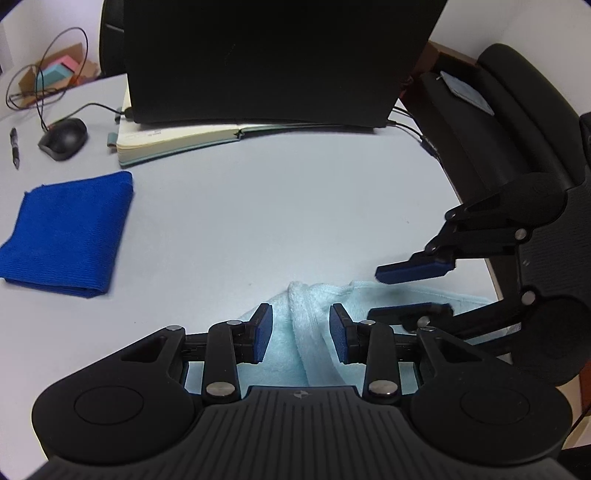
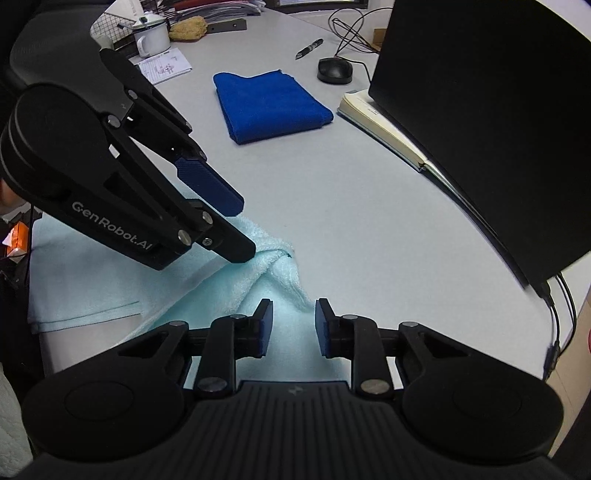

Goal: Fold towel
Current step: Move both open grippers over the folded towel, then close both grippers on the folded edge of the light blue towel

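Note:
A light blue towel lies rumpled at the near edge of the white table; it also shows in the right wrist view, with a raised ridge at its far corner. My left gripper is open, its pads on either side of the towel's ridge. My right gripper is open just above the towel's edge. In the left wrist view the right gripper comes in from the right, one finger above and one on the towel. In the right wrist view the left gripper reaches in from the left, over the towel.
A folded dark blue towel lies on the left, also in the right wrist view. A black laptop stands on an open notebook. A mouse, pen, cables, a mug and a black chair are nearby.

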`<action>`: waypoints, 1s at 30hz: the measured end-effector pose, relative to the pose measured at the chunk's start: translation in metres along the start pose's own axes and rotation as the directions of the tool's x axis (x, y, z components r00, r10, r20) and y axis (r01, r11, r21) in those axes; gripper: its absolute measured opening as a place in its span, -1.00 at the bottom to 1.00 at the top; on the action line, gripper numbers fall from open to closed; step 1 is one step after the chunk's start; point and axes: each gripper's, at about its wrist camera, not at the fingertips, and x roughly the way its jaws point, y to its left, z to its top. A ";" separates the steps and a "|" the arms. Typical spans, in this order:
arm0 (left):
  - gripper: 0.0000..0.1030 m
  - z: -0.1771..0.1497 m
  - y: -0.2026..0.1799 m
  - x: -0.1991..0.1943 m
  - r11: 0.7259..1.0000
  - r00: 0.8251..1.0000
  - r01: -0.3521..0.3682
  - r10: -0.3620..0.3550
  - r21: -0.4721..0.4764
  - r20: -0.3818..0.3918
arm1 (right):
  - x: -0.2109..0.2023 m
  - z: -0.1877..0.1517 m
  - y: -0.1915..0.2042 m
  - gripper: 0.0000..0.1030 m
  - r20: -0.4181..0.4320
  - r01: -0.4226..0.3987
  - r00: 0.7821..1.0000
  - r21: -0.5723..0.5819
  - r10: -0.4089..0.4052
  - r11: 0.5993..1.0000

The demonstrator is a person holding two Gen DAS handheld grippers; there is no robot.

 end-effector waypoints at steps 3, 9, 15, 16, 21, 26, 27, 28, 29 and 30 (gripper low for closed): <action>-0.51 0.001 0.002 0.005 1.000 1.000 0.020 -0.020 -0.007 -0.023 | 0.009 0.003 0.001 -0.50 -0.010 -0.016 1.000 -0.034 0.016 0.999; -0.59 0.001 0.004 0.016 0.998 0.996 0.052 -0.053 -0.019 -0.065 | 0.023 0.009 0.002 -0.50 -0.010 -0.017 1.000 -0.078 0.017 0.997; -0.83 0.000 0.005 0.020 0.999 0.997 0.047 -0.048 -0.012 -0.067 | 0.035 0.011 0.002 -0.62 -0.023 -0.041 0.999 -0.093 0.039 0.995; -0.86 -0.001 0.005 0.019 0.999 0.997 0.042 -0.042 -0.007 -0.063 | 0.036 0.011 0.001 -0.76 -0.021 -0.042 0.999 -0.091 0.040 0.995; -0.93 -0.005 0.003 0.008 1.000 0.999 0.016 -0.016 0.019 -0.028 | 0.031 0.011 0.001 -0.89 -0.004 -0.034 0.999 -0.066 0.034 0.997; -0.94 -0.009 0.005 -0.012 1.000 1.000 -0.003 0.003 0.016 0.013 | 0.016 0.010 0.004 -0.92 0.020 -0.001 1.000 -0.036 0.002 0.999; -0.94 -0.011 0.005 -0.019 1.000 1.000 -0.013 0.012 0.019 0.029 | 0.012 0.010 0.005 -0.92 0.022 0.012 1.000 -0.027 -0.012 1.000; -0.94 -0.012 0.006 -0.025 1.000 0.999 -0.020 0.019 0.019 0.041 | 0.008 0.010 0.006 -0.93 0.024 0.022 0.999 -0.022 -0.022 1.000; -0.94 -0.012 0.006 -0.030 1.000 0.998 -0.025 0.024 0.018 0.052 | 0.005 0.010 0.008 -0.93 0.027 0.034 0.999 -0.015 -0.033 0.999; -0.94 -0.013 0.008 -0.037 1.000 0.998 -0.028 0.028 0.011 0.064 | -0.001 0.010 0.010 -0.94 0.030 0.052 0.998 -0.006 -0.052 0.999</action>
